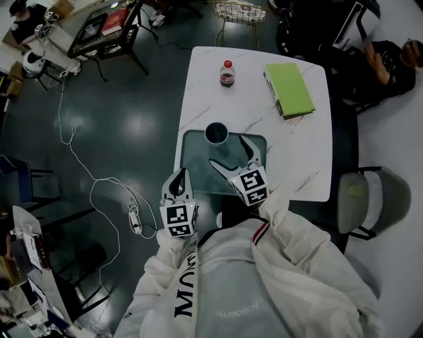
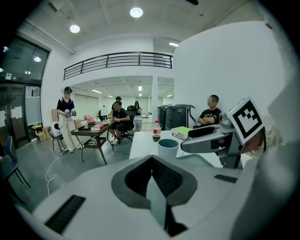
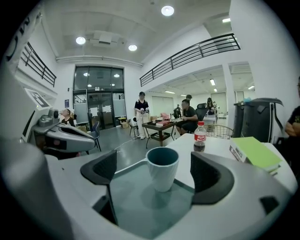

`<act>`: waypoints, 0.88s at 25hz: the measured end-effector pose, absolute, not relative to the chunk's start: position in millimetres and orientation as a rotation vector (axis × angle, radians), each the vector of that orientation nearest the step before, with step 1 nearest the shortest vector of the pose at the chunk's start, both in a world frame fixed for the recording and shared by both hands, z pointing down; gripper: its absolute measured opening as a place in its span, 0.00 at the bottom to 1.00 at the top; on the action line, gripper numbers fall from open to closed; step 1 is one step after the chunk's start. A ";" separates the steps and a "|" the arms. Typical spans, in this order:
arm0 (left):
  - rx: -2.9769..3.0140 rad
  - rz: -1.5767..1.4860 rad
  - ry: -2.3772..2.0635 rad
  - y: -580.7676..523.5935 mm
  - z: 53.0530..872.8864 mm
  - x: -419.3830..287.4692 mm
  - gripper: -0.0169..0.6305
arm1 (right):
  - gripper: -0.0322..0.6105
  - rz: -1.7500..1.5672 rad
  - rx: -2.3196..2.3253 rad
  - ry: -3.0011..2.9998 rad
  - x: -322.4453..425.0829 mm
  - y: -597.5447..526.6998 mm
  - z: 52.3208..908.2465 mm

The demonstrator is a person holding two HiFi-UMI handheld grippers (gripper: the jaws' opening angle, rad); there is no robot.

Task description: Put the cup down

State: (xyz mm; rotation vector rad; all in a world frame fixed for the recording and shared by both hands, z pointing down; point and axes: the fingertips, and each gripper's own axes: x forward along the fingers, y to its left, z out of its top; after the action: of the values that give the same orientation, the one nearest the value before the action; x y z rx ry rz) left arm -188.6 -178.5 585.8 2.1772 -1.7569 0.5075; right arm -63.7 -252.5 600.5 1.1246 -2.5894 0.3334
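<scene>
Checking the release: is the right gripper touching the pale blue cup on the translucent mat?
Apart. The right gripper view shows the pale blue cup standing between the right gripper's open jaws, with a clear gap on each side.

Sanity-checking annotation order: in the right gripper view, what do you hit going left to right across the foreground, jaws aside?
left gripper → pale blue-grey cup with a teal inside → small plastic bottle of dark drink with a red cap → flat green book

Dim, bluish head view; bright ceiling lights point(image 3: 167, 10) overhead, fisheye bending at both gripper views' edges.
</scene>
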 end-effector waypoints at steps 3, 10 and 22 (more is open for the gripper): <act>2.203 0.494 -1.758 -165.8 576.0 -184.6 0.04 | 0.82 0.349 1.120 -2.609 -62.0 -235.8 589.6; 2.261 0.474 -1.746 -129.2 554.6 -177.5 0.05 | 0.82 0.343 1.129 -2.652 -55.8 -195.8 559.4; 2.365 0.427 -1.721 -71.1 515.6 -165.0 0.04 | 0.68 0.244 1.162 -2.723 -51.6 -127.0 498.7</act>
State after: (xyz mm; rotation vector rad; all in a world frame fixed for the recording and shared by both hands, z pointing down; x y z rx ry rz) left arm -165.0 -71.1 515.6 2.3645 -1.7211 0.4265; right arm -51.6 -127.0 498.7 1.1623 -2.7228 0.2440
